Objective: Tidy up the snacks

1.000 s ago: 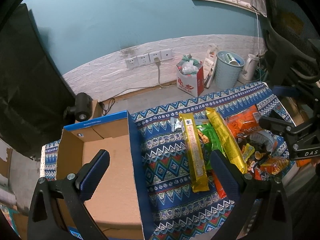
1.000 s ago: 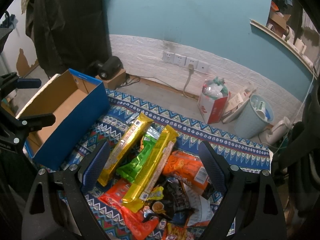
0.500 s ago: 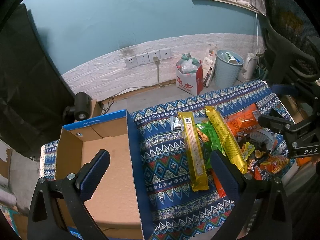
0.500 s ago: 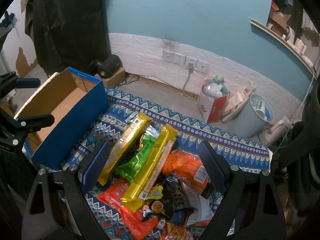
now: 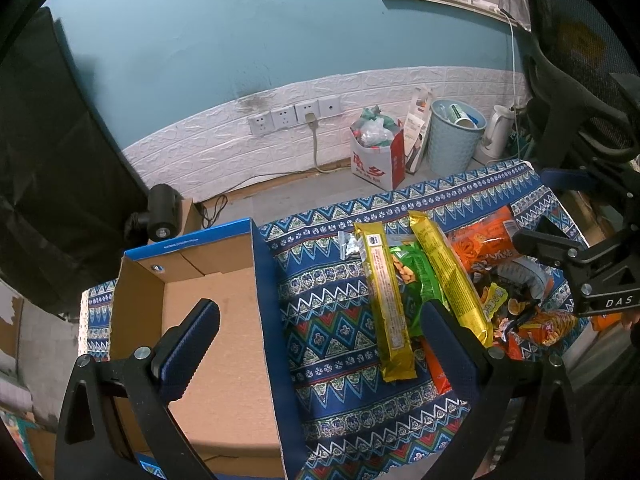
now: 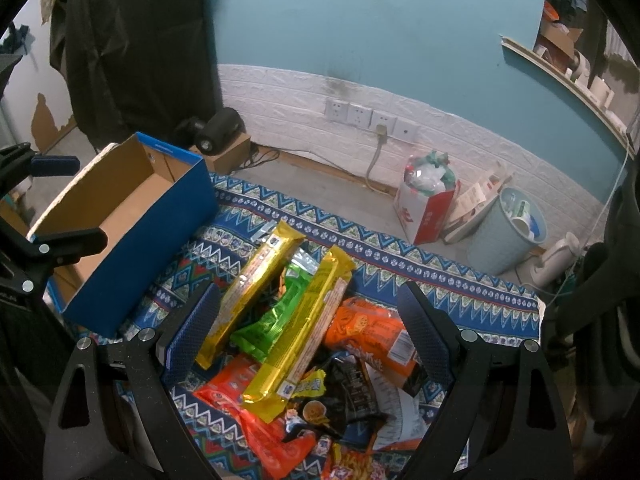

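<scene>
A heap of snack packets lies on a patterned blue cloth (image 5: pixel 332 320). Two long yellow packets (image 5: pixel 388 308) (image 6: pixel 304 328) flank a green packet (image 6: pixel 280 316), with an orange bag (image 6: pixel 372 336) and a red-orange packet (image 6: pixel 260 424) around them. An empty blue cardboard box (image 5: pixel 216 320) (image 6: pixel 132 216) stands left of the heap. My left gripper (image 5: pixel 320 332) is open, one finger over the box floor, the other beside the nearest yellow packet. My right gripper (image 6: pixel 308 328) is open above the heap, holding nothing.
Beyond the cloth's far edge are a red-and-white bag of rubbish (image 5: pixel 376 152), a pale blue bin (image 5: pixel 452 136) and a white kettle (image 5: pixel 496 132) on the floor. A black office chair (image 5: pixel 580 80) stands at the right. A small black device (image 5: pixel 160 212) sits behind the box.
Both grippers have drifted slightly; the views shift by a few pixels. Nothing on the cloth has moved and both grippers stay open.
</scene>
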A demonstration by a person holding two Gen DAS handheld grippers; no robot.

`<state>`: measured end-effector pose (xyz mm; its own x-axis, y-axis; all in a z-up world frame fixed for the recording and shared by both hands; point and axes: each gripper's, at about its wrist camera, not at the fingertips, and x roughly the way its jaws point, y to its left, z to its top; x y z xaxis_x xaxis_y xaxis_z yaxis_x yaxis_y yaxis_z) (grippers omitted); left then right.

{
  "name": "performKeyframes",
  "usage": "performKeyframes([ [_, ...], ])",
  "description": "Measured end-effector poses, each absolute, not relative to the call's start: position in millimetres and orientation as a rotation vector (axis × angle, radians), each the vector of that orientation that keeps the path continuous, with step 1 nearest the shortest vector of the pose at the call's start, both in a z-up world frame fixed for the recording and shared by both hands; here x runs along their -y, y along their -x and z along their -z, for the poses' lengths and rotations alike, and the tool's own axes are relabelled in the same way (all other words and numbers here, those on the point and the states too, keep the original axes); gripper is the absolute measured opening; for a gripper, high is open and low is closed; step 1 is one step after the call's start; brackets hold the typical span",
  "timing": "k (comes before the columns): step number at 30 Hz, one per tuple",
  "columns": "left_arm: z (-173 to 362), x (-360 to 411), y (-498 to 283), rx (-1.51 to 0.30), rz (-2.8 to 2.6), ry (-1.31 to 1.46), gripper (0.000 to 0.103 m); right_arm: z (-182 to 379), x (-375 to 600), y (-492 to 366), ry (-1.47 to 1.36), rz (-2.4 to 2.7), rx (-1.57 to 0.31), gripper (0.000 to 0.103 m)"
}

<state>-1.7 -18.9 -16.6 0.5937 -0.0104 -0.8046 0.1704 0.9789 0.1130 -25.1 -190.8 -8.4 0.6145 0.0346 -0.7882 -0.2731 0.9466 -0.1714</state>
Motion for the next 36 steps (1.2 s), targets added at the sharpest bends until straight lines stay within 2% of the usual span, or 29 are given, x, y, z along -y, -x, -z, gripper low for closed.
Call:
performKeyframes([
  [36, 26.5, 17.8, -0.6, -0.954, 0.110, -0.191, 0.102, 9.4, 194.9, 22.5, 0.305, -0.182, -0.914, 0.088],
])
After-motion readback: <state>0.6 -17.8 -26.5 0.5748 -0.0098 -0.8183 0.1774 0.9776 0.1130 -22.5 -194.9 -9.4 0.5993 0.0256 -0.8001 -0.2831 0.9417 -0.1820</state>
